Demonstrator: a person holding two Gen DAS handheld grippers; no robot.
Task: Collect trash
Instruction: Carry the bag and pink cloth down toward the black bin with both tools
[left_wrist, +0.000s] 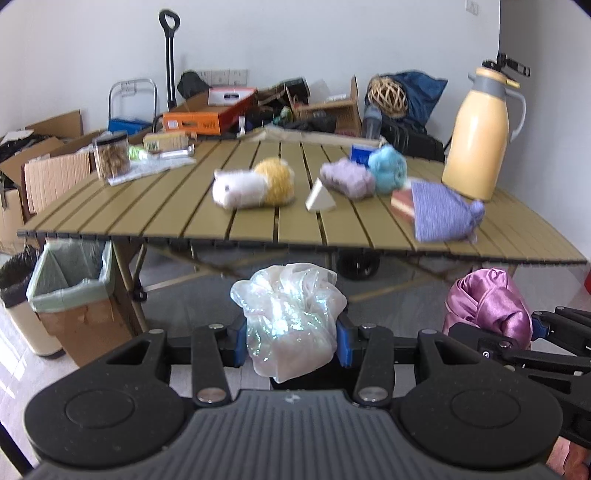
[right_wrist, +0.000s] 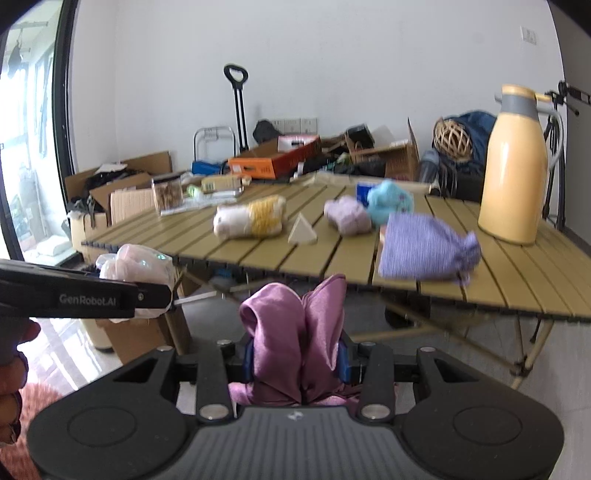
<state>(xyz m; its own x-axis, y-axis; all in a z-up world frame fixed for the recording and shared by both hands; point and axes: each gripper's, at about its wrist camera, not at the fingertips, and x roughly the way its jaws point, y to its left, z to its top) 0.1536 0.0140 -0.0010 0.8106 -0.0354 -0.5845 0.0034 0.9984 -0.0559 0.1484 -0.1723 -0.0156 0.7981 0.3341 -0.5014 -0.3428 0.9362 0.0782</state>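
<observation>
Two trash pieces being carried: left gripper (left_wrist: 291, 341) clamping crumpled iridescent plastic wrap (left_wrist: 290, 319), right gripper (right_wrist: 297, 356) pinching purple satin cloth (right_wrist: 295, 332). Neither binned yet, seemingly midway. Lined cardboard bin (left_wrist: 70, 291) sitting below-left beside slatted table (left_wrist: 207, 229). Plush toys, lavender pouch (left_wrist: 441, 214), yellow jug (left_wrist: 478, 134) resting on top. Boxes cluttering far wall.
</observation>
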